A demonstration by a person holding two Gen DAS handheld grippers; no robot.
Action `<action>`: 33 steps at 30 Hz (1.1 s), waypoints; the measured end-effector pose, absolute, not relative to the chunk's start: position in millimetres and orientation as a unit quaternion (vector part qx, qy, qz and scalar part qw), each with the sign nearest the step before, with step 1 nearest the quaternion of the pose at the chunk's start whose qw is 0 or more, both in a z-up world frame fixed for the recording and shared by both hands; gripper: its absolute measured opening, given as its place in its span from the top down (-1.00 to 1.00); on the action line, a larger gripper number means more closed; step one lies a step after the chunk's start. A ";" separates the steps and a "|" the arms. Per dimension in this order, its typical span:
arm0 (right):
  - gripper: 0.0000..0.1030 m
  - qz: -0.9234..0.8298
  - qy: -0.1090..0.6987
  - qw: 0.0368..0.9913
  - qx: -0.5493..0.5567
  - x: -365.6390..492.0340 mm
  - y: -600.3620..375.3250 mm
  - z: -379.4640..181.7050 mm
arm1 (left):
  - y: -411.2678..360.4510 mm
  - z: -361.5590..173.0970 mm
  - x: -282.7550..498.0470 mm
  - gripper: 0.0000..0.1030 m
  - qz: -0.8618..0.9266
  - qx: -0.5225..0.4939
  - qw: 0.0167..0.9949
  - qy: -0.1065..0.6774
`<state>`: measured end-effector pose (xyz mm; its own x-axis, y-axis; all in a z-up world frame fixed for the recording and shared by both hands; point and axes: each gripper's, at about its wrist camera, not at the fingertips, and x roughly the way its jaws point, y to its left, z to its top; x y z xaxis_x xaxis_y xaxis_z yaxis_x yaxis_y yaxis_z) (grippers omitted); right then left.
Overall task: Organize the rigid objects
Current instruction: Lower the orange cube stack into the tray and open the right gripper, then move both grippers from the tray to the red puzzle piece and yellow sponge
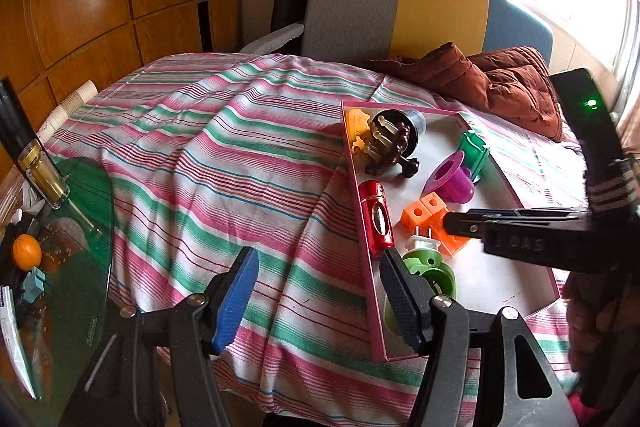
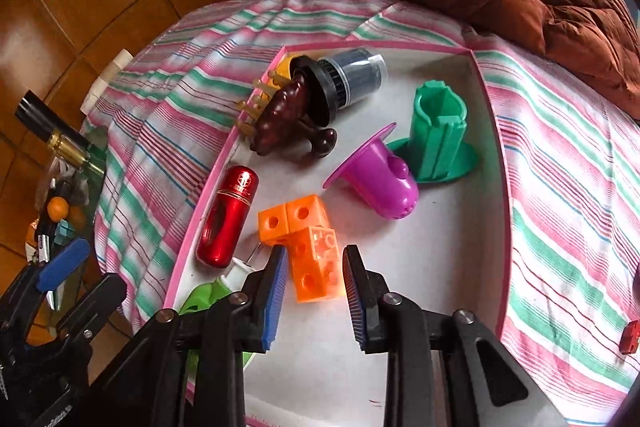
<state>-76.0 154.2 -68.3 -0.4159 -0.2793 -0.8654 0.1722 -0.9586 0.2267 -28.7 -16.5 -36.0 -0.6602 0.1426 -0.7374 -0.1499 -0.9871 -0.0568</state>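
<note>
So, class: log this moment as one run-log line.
right claw: open, straddling orange blocks | left claw: open, empty, at pink tray edge | red capsule: lying in tray

left tongs | black arms; blue ribbed pads (silver screws) | right tongs | same

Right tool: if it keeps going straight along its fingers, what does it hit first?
Most likely the orange linked cubes: they already sit between the open fingers of the right tool. Beyond them lies the purple cup. Depth is hard to judge with the fisheye.
</note>
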 end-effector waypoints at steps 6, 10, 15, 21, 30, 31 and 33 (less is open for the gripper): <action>0.46 -0.860 -0.056 0.122 0.492 -62.0 173.3 -48.0 | -13.4 -31.6 -26.5 -0.24 0.913 -0.400 0.081 0.010; 0.46 -0.872 -0.064 0.103 0.474 -52.0 195.5 -35.9 | -10.1 -26.5 -25.1 -0.24 0.914 -0.397 0.084 0.016; 0.46 -0.885 -0.060 0.058 0.457 -41.2 235.0 -24.5 | -2.5 -20.9 -22.7 -0.25 0.916 -0.391 0.088 0.026; 0.46 -0.887 -0.090 -0.011 0.453 -33.0 303.6 -21.9 | 10.6 -15.1 -20.3 -0.32 0.916 -0.386 0.099 0.039; 0.46 -0.882 -0.128 -0.130 0.434 -11.7 411.3 -28.3 | 44.3 -2.8 -22.1 -0.32 0.915 -0.375 0.128 0.075; 0.46 -0.881 -0.135 -0.147 0.430 -8.6 423.9 -30.5 | 49.5 -1.4 -22.7 -0.32 0.914 -0.375 0.133 0.077; 0.46 -0.875 -0.153 -0.181 0.422 -1.0 449.9 -34.7 | 59.6 1.4 -22.6 -0.32 0.914 -0.370 0.142 0.085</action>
<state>-1.0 449.9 -34.7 -0.5782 0.1883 -0.7939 -0.4458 -0.8878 0.1142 -22.6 59.6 1.4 -0.6857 0.1972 -0.7007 -0.3223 -0.9453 0.0493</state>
